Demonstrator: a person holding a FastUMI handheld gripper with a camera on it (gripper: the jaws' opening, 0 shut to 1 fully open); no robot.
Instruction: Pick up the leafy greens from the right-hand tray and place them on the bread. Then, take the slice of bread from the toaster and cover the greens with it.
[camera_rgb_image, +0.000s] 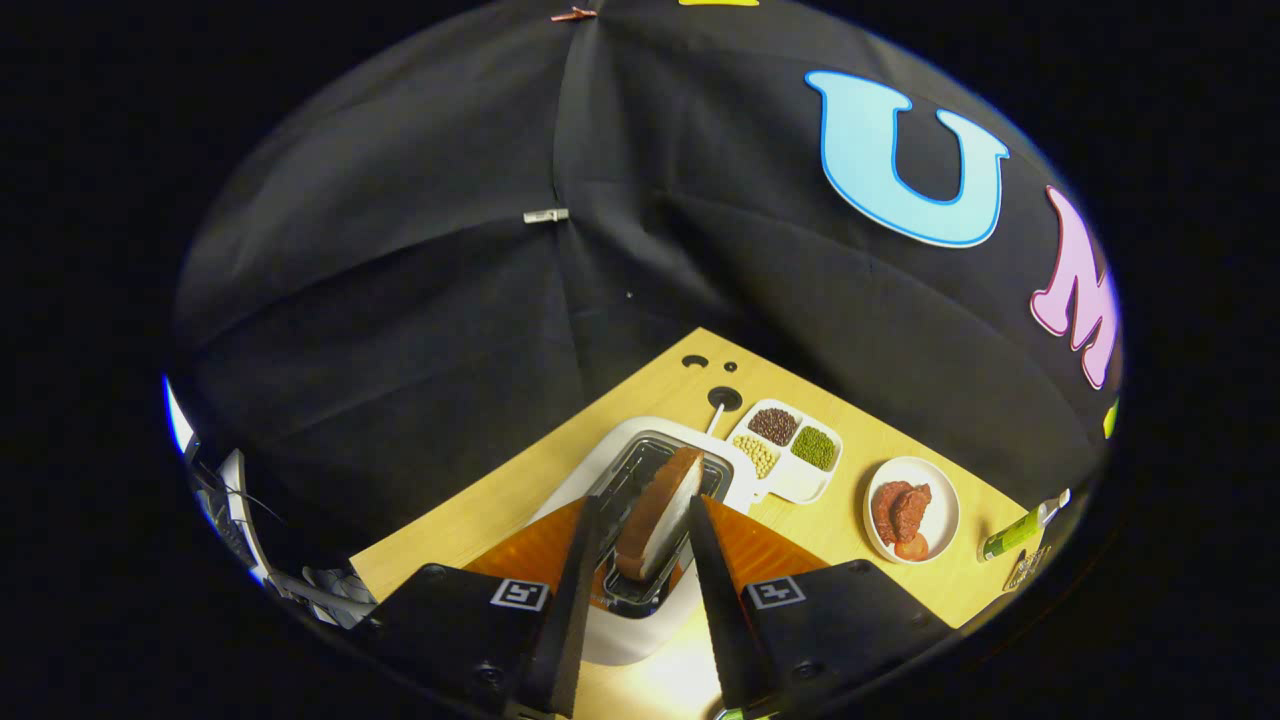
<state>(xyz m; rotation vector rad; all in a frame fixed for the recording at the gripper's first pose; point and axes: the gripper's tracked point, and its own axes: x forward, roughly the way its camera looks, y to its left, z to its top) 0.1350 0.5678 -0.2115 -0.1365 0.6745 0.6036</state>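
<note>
A slice of bread (662, 505) with a brown crust and a pale face stands on edge in the slot of the white toaster (630, 640). It sticks well up out of the slot and leans a little. My gripper (646, 508) is right over the toaster, one finger on each face of the slice, and both fingers (583, 560) appear to press on it. The lower end of the slice is still over the slot's dark opening (625, 480).
Beyond the toaster to the right lies a white divided dish (800, 485) of beans and seeds. Further right are a round plate (940, 520) with red-brown food and a green tube (1018, 532). The wooden table (470, 520) ends at the black cloth wall.
</note>
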